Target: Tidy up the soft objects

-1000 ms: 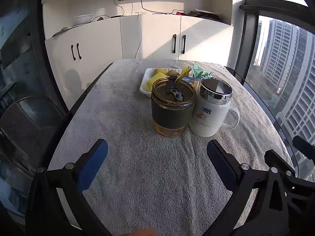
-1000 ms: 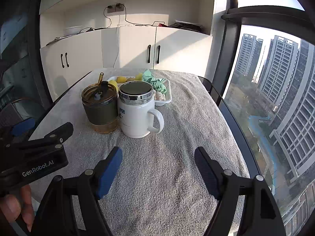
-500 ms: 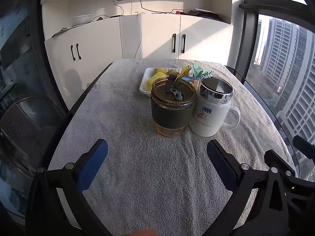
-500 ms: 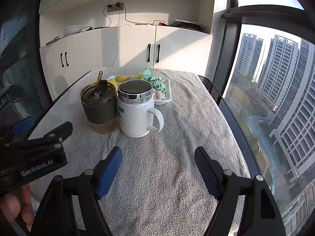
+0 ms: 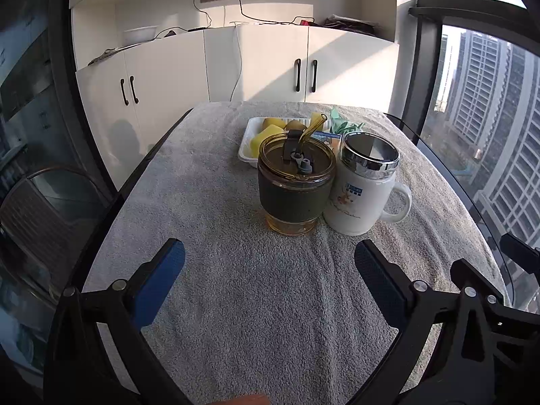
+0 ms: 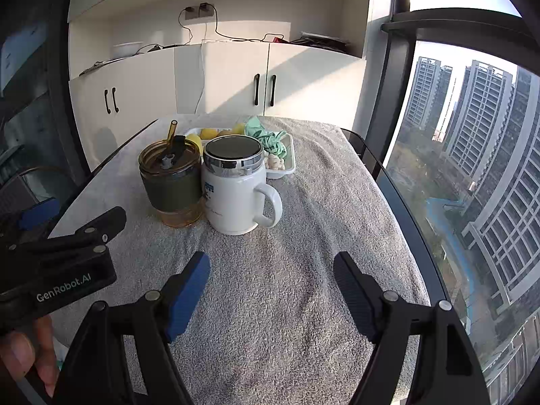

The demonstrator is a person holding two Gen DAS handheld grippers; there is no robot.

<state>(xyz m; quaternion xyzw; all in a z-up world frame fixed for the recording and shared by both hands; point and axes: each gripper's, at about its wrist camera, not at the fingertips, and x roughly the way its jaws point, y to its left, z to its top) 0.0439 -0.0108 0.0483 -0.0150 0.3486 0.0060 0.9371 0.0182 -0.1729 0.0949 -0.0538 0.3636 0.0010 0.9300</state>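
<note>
Grey towel [image 5: 236, 303] covers my table. On it, an amber cup [image 5: 295, 185] with a dark sleeve, lid and straw, upright. White mug [image 5: 362, 189] with a chrome lid just right of it, apparently touching, handle to the right. White cabinets [image 6: 219, 81] with black handles behind; cables [image 6: 202, 30] run from wall sockets. Towers [image 6: 489, 155] outside the window.

Beyond my worktop [image 5: 209, 303] stand sunlit white cupboards [image 5: 256, 64]; a tall window [image 6: 472, 168] on my right shows tower blocks [image 6: 499, 182].
</note>
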